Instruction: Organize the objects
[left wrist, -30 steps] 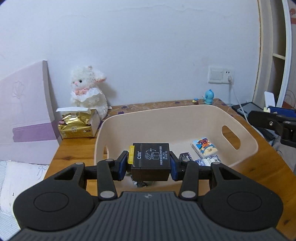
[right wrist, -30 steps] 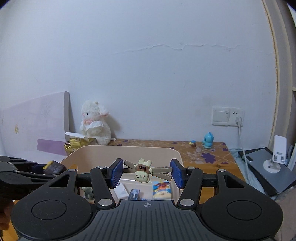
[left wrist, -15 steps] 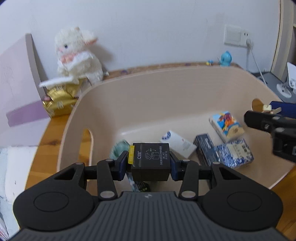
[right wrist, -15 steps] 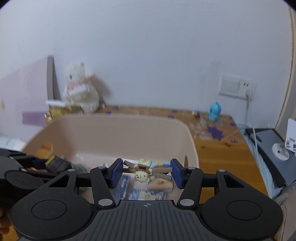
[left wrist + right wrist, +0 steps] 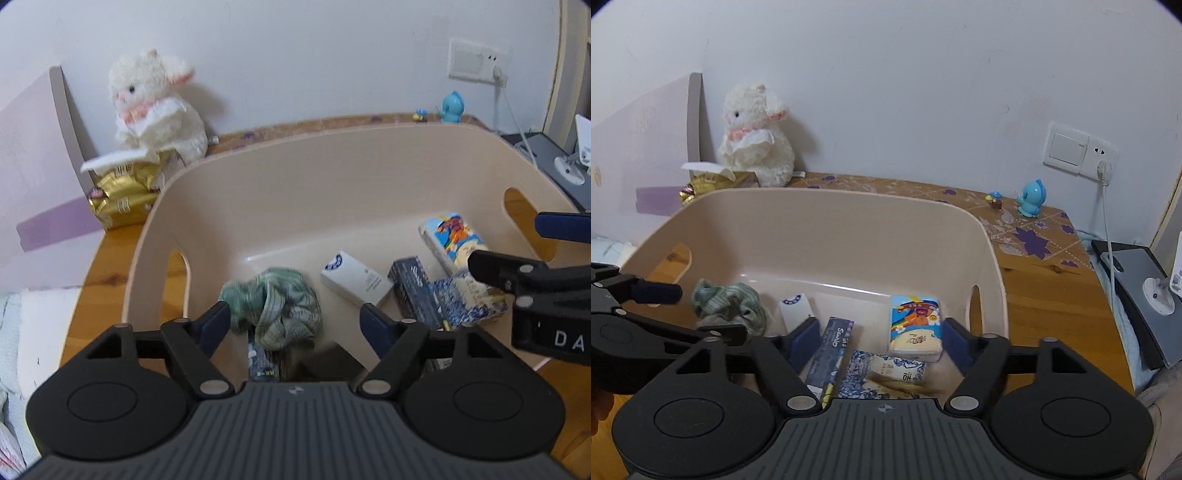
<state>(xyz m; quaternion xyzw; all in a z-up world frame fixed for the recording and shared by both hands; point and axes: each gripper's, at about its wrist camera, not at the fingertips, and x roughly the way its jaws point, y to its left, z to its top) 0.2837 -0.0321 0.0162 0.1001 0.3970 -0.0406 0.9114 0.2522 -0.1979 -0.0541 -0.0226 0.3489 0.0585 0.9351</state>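
A beige plastic basket (image 5: 332,147) (image 5: 820,210) stands on the wooden table. In it lie a green cloth (image 5: 280,306) (image 5: 731,302), a white packet (image 5: 354,278) (image 5: 796,308), a dark blue box (image 5: 413,288) (image 5: 831,354), a colourful tissue pack (image 5: 452,236) (image 5: 916,325) and a blue-patterned pack (image 5: 469,299) (image 5: 882,373). My left gripper (image 5: 295,319) is open and empty over the basket's left part; a dark box (image 5: 325,360) lies just below it. My right gripper (image 5: 877,338) is open and empty over the right part.
A white plush lamb (image 5: 155,107) (image 5: 757,136) and a gold tissue bag (image 5: 125,192) stand behind the basket by the wall. A blue toy bird (image 5: 1030,197) sits at the back right. A laptop and a small camera (image 5: 1160,291) lie right of the table.
Both grippers have opened over the basket. The left let go of the black box, the right let go of the small bear clip. Both dropped out of the fingers.
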